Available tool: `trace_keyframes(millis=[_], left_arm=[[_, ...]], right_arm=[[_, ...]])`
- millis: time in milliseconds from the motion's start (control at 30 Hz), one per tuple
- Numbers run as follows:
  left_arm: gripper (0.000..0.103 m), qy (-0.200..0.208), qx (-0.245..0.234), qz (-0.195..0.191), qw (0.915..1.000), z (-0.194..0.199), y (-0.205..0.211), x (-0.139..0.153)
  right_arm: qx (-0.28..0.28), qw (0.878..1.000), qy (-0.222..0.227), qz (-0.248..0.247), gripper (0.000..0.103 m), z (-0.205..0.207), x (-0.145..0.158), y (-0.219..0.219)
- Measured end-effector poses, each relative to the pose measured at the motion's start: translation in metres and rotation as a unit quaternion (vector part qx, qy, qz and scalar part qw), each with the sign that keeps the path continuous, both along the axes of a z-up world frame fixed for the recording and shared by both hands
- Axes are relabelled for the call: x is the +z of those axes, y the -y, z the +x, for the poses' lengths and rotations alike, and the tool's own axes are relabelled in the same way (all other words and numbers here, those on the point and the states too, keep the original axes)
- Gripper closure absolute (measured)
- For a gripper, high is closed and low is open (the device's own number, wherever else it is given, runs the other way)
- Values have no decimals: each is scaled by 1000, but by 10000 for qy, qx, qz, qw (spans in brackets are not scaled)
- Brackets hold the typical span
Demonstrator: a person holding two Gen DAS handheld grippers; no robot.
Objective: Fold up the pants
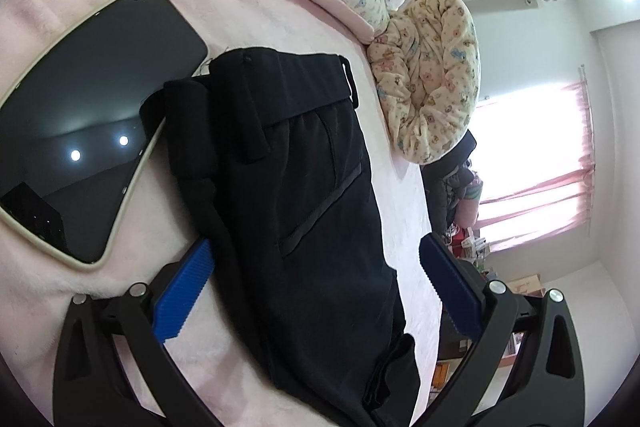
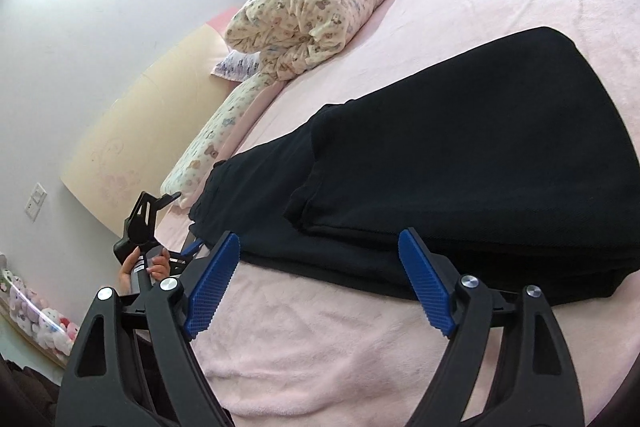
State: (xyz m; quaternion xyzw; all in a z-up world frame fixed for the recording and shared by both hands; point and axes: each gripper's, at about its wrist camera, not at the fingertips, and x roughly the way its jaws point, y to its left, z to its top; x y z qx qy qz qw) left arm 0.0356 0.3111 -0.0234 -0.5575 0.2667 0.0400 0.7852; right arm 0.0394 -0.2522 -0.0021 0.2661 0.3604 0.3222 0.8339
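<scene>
While the black pants [image 2: 460, 167] lie folded across the pink bed [image 2: 320, 339] at frame centre, both the right gripper [image 2: 320, 283] and left gripper [image 1: 316, 291] are held agape, empty. Soft, limp cloth is judged best pinched at the doubled near edge.

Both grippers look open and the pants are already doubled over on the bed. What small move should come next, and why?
Probably ease the right gripper forward to the near edge of the pants and close on the layers. Its jaws stand open over the pink blanket, holding nothing, just short of the cloth. The left gripper is also open, with the pants between its fingers.
</scene>
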Motion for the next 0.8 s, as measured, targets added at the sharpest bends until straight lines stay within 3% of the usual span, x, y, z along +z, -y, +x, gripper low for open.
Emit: trace_keyframes(millis=[133, 333, 467, 533, 633, 733, 800], left_arm=[[2, -83, -446, 56, 9990, -1, 3, -2], [2, 649, -396, -935, 9927, -12, -17, -14], [2, 750, -415, -1147, 9897, -9, -18, -17], [2, 582, -450, -961, 9927, -6, -14, -14], [2, 27, -635, -273, 9976, 4, 0, -4], [2, -624, -938, 518, 9923, 16, 20, 4], [2, -847, -1002, 785, 9882, 24, 28, 7]], right_arm=[[34, 10000, 45, 22, 19, -2, 3, -2], [177, 9998, -30, 5, 19, 0, -1, -11], [265, 9996, -106, -19, 19, 0, -5, -18], [275, 9996, -108, -16, 19, 0, -5, -18], [262, 9996, -82, 4, 19, -1, -3, -16], [245, 9997, -77, 31, 18, -2, -3, -15], [241, 9997, -86, 27, 17, -1, -3, -15]])
